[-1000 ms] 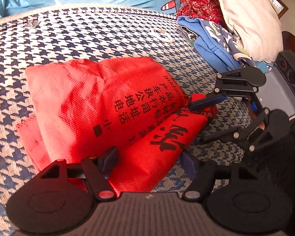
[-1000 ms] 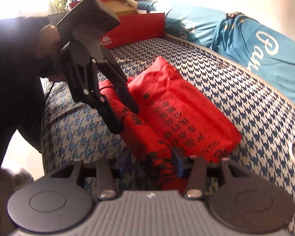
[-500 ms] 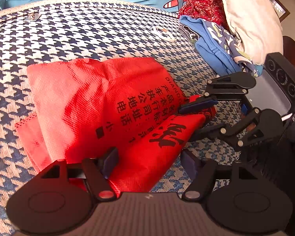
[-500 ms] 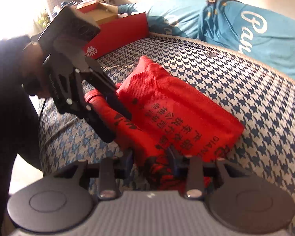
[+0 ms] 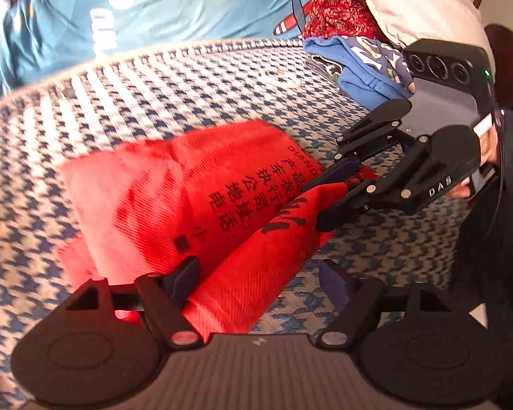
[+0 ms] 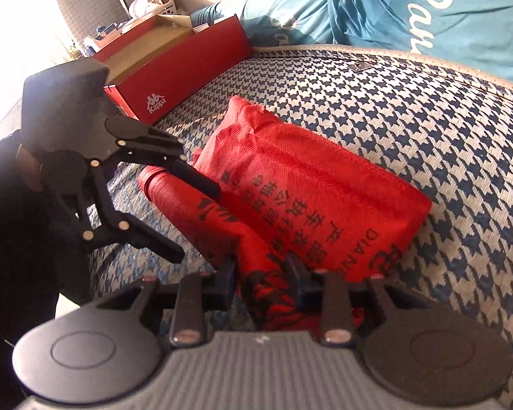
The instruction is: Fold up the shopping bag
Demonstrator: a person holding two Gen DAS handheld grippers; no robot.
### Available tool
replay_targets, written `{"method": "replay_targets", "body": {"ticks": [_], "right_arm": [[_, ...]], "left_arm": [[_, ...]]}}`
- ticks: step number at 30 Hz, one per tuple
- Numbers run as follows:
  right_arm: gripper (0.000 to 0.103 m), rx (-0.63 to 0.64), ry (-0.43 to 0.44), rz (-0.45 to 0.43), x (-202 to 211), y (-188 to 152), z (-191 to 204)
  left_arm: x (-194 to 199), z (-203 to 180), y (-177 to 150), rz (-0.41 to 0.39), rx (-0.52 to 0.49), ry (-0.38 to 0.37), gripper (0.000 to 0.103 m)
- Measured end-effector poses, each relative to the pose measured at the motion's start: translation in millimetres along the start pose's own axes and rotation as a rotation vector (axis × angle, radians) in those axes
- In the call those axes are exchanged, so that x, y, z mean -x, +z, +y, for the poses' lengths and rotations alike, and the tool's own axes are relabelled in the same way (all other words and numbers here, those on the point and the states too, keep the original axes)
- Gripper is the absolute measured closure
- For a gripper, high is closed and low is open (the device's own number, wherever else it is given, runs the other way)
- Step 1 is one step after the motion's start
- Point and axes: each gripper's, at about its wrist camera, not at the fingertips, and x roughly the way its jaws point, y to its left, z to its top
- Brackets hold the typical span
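Shopping bag (image 5: pixel 174 198), red and partly folded, is laid on the houndstooth cushion (image 5: pixel 188 82), right of the red shoebox (image 6: pixel 188 65). Soft, light, limp non-woven cloth is judged; the rolled front edge is best taken near its ends. At its left end, the left gripper (image 5: pixel 256 276) is seen opening wide, wider than a second ago. At its right end, the right gripper (image 6: pixel 261 273) is closing narrow on the bunched cloth, now pinched tighter.
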Motion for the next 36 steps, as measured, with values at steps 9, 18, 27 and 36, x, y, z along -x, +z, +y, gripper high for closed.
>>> {"method": "replay_targets", "body": {"ticks": [9,18,27,36], "right_arm": [[0.076,-0.001,0.004,0.006,-2,3,-3],[0.076,0.024,-0.018,0.005,-4,5,0],[0.071,0.123,-0.109,-0.016,-4,6,20],[0.068,0.113,-0.139,-0.044,-4,4,22]], "left_arm": [[40,-36,-5,-0.123,-0.164,0.043,0.023],[2,-40,0,-0.076,-0.161,0.034,0.019],[-16,-21,-9,-0.075,-0.078,0.054,0.019],[-18,-18,-13,-0.111,-0.052,0.058,0.019]]}}
